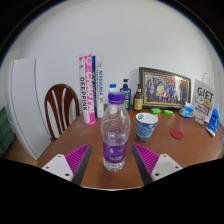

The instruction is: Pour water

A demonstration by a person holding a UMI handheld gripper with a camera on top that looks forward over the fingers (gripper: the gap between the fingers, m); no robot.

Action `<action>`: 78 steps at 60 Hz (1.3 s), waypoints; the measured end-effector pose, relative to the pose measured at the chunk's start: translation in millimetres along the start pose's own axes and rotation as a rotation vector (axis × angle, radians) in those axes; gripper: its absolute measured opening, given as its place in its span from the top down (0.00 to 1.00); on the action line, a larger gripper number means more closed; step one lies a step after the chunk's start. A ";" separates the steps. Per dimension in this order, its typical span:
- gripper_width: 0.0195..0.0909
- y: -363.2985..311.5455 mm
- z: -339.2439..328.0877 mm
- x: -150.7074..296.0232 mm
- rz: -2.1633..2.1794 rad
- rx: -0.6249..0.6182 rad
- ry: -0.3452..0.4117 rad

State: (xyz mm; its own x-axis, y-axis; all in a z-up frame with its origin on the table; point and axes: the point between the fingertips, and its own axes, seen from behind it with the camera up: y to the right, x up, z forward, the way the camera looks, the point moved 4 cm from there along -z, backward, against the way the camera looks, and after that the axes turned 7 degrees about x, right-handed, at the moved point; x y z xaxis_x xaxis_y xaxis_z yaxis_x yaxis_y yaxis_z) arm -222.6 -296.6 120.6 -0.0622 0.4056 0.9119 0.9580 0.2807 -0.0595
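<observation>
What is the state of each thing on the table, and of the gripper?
Water bottle: upright, purple cap on, standing between the fingers with a gap at each side.
Gripper: open, not pressing on the bottle.
Blue cup: upright, beyond the bottle.
Picture frame: standing against the wall.
Books: standing upright.

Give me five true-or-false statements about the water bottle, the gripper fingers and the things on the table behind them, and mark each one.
1. The water bottle stands upright on the table. True.
2. The bottle's cap is off. False: a blue-purple cap sits on top.
3. The gripper is open, with the bottle standing between its fingers. True: a gap shows at either side.
4. A framed picture lies flat on the table. False: it stands upright against the wall.
5. A white cup stands beside the bottle. True.
</observation>
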 end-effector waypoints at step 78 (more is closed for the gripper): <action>0.82 -7.9 90.3 169.7 1.404 0.491 0.296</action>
State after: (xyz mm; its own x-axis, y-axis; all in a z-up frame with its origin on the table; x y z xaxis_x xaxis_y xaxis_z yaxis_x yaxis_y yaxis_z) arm -266.0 -151.4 239.2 0.9083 0.4158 0.0453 0.0017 0.1046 -0.9945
